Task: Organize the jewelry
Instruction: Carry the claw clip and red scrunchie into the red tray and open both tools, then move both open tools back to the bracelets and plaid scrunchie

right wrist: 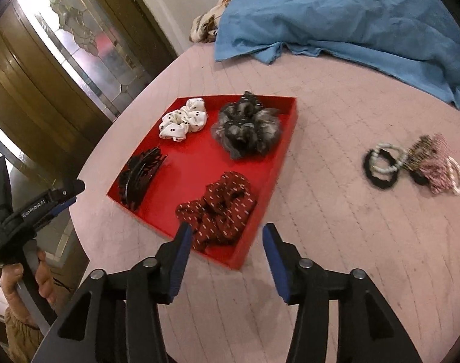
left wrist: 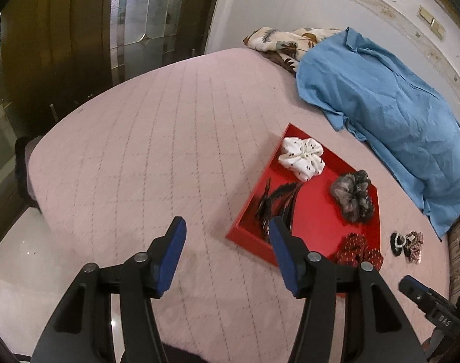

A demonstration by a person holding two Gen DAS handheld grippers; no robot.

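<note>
A red tray (right wrist: 286, 139) on a pale pink quilted bedspread (right wrist: 336, 227) holds a white black-dotted scrunchie (right wrist: 183, 119), a grey-black scrunchie (right wrist: 245, 127), a dark red white-dashed scrunchie (right wrist: 218, 211) and a glossy black hair claw (right wrist: 140, 175). A blue cloth (right wrist: 351, 15) lies along the far edge.

White lettering reading "GenRobot.AI" runs along the black body of the left gripper (right wrist: 68, 195), seen at the left edge of the right wrist view. In the left wrist view, the right gripper (left wrist: 411, 287) at the lower right bears raised letters that look like "DAS". No other text is legible.
</note>
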